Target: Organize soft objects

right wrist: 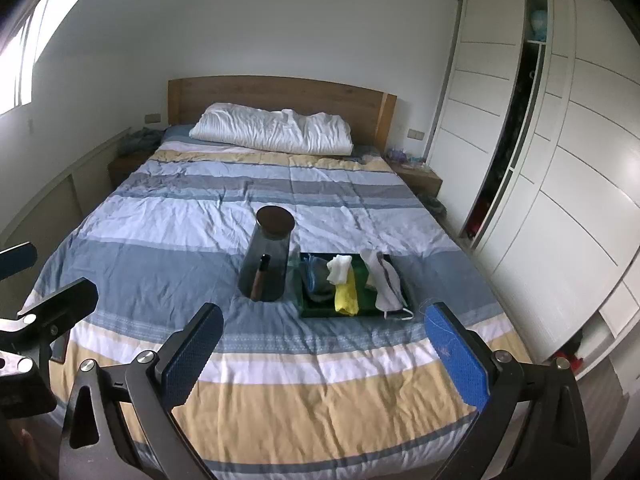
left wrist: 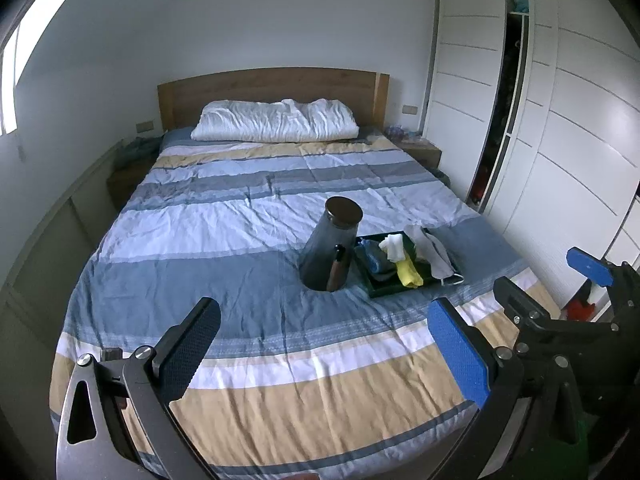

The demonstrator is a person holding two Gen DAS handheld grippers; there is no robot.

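We hold both grippers above the foot of the bed (left wrist: 248,240), each with its fingers spread wide and nothing between them. The left gripper (left wrist: 324,348) points up the striped cover; the right gripper (right wrist: 324,348) does the same from just beside it.

Ahead of the left gripper's fingers, and a little toward its blue right finger, a dark tray (left wrist: 384,288) lies on the cover. Seen from the right gripper, the tray (right wrist: 316,310) sits straight ahead between the two fingers, well beyond their tips. In it lie a bluish grey cloth (right wrist: 316,276), a white cloth (right wrist: 339,269), a yellow cloth (right wrist: 346,294) and a pale grey face mask (right wrist: 386,284), whose loop hangs over the tray's near corner.

Just left of the tray stands a dark glass jar (right wrist: 266,256) with a round lid. A slim brown thing (right wrist: 259,278) leans at its front; inside or outside the glass, we cannot tell.

A white pillow (right wrist: 272,130) lies far ahead at the headboard.
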